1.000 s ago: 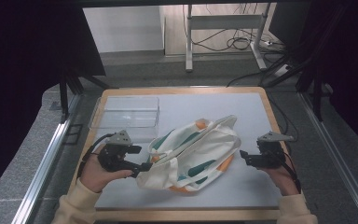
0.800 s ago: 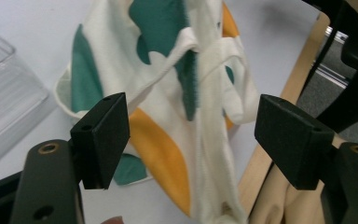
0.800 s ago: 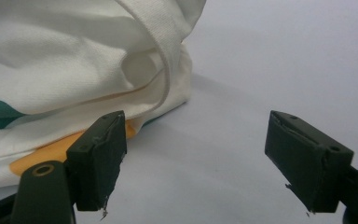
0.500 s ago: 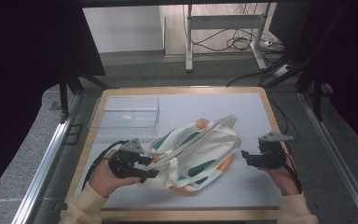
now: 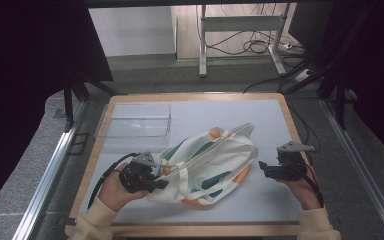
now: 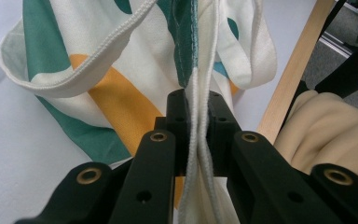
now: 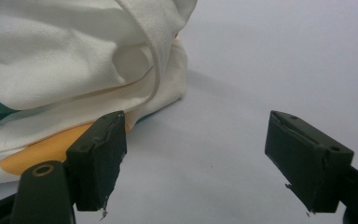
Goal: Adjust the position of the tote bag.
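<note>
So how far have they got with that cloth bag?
Only the first step looks done: the left gripper has just been closing and now pinches the hemmed edge of the tote bag. The right gripper waits open beside the bag's other end, holding nothing. The bag lies crumpled on the table, and the clear plastic tray is untouched, so most work remains.

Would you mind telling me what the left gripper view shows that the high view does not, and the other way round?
Left gripper view alone: the left gripper, whose jaws have just been closing, pinches the hemmed edge of the tote bag between its pads.

High view alone: the clear plastic tray beyond the bag, and the right gripper, apart from the bag.

Shared: the bag's green and orange print, the white table mat and its wooden border.
</note>
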